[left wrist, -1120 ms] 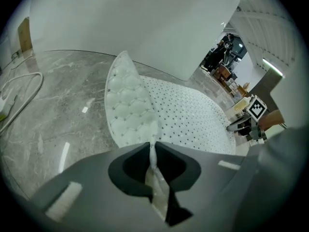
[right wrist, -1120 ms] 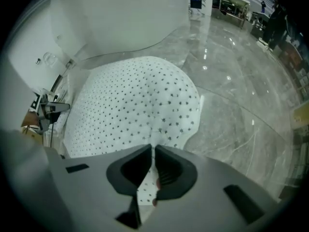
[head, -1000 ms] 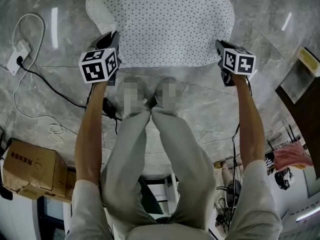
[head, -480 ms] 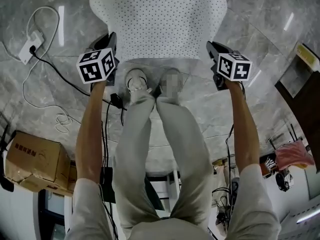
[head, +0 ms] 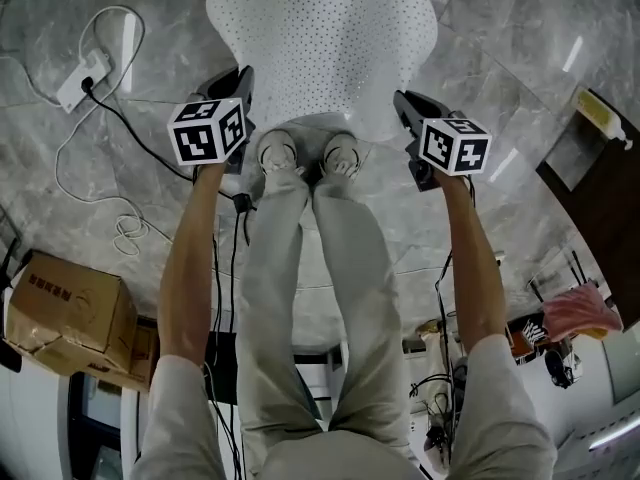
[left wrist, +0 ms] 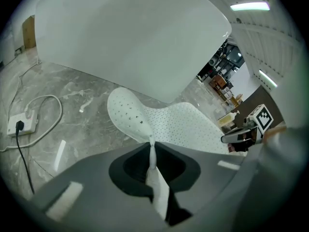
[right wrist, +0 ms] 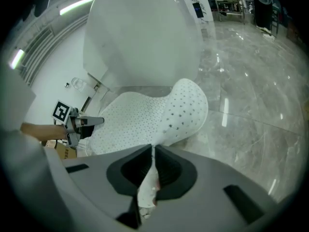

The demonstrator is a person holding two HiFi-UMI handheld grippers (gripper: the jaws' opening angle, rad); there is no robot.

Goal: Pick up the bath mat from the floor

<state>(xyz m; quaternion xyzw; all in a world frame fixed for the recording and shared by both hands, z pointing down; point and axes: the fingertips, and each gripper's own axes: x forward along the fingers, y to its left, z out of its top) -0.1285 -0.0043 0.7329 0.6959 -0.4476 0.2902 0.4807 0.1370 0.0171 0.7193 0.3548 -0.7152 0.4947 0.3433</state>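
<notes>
White dotted bath mat point(head: 320, 38) | spread between both grippers, over grey marble floor point(head: 500, 68) | left gripper point(head: 238, 80) fingers clamped on its left corner | right gripper point(head: 402, 106) fingers clamped on its right corner

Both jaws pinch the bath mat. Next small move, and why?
Probably lift both evenly a bit higher: left gripper and right gripper are each shut on a near corner of the bath mat, whose far end seems to trail toward the floor.
</notes>
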